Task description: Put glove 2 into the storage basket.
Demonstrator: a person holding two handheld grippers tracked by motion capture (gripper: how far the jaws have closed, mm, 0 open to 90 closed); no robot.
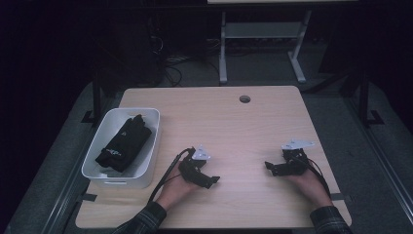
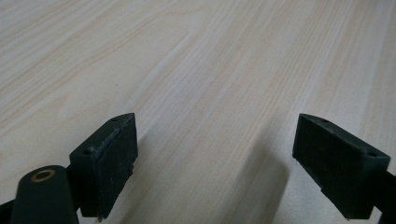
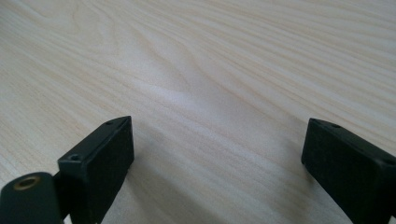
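Resting on table, both jaws apart; black gloves in bin, well left.

The black cloth in the white bin carries small pale markings, too small and blurred to read. No other text shows.

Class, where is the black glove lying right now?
In the high view the black glove lies inside the white bin at the table's left edge, just left of the left gripper.
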